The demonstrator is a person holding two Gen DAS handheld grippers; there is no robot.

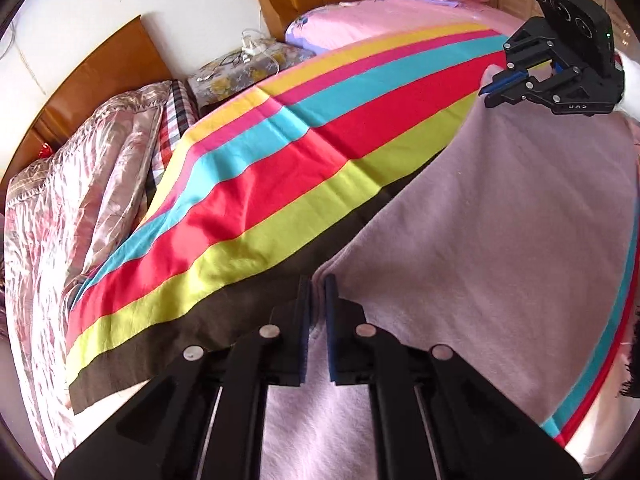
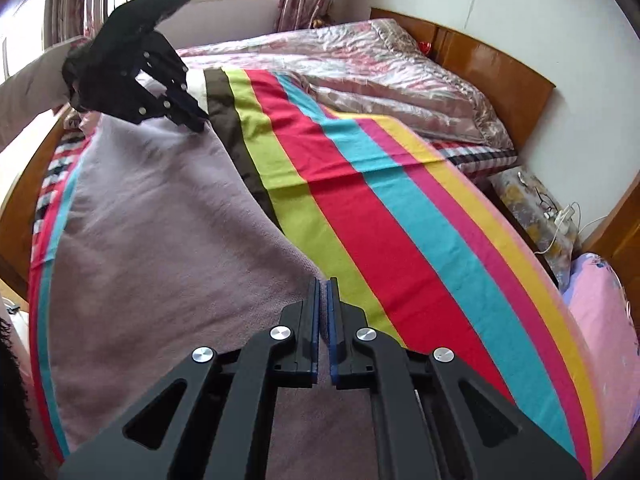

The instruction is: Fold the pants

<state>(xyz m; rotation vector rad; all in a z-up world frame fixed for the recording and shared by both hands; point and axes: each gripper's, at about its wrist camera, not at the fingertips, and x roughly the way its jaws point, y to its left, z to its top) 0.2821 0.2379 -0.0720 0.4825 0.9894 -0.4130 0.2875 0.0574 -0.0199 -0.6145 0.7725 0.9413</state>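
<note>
Both grippers pinch one edge of the pants, ready for a fold

The pale mauve pants (image 1: 500, 220) lie spread on the bed's striped sheet (image 1: 280, 184). The left hand-held gripper (image 1: 319, 286) has its jaws together, clamped on the fabric's edge at its tips; the right hand-held gripper (image 2: 324, 286) is likewise clamped on the same edge, further along. This looks like the grasp step done. The next move likely calls for lifting both corners together, evenly, and carrying them across the cloth. Counted: one pair of pants, two grippers, one striped sheet.
</note>
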